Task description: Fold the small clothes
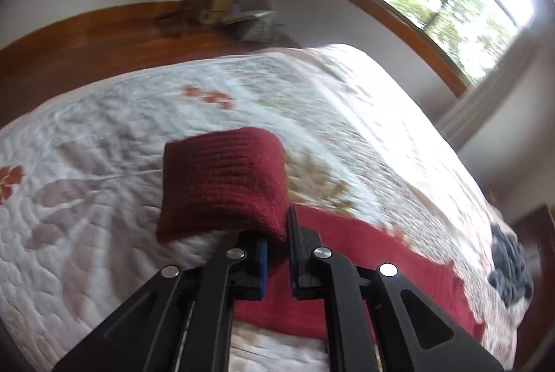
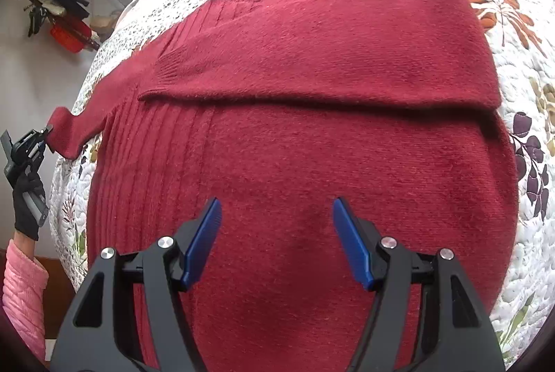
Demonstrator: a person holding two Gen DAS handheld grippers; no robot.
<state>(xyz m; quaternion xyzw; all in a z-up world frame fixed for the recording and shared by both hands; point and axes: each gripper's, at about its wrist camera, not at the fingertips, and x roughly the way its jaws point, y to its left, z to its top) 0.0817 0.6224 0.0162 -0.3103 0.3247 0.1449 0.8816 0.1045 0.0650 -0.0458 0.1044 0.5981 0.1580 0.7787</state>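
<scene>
Left gripper [image 1: 277,254] clenched on sleeve [image 1: 222,184], stretched away from sweater [image 2: 295,164]; right gripper [image 2: 277,240] released (hovering), sweater directly under jaws.

sweater [image 2: 312,164]: dark red knit | flat on quilt | one sleeve folded across chest | other sleeve cuff lifted

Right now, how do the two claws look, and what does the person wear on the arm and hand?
Both claws are black frames with triangular cut-outs, round silver bolts and flat blue pads. The left claw and the right claw look the same in build. In the right wrist view, the person's hand wears a black glove, and the sleeve below it is pink and quilted. No cables or markings show.
</scene>
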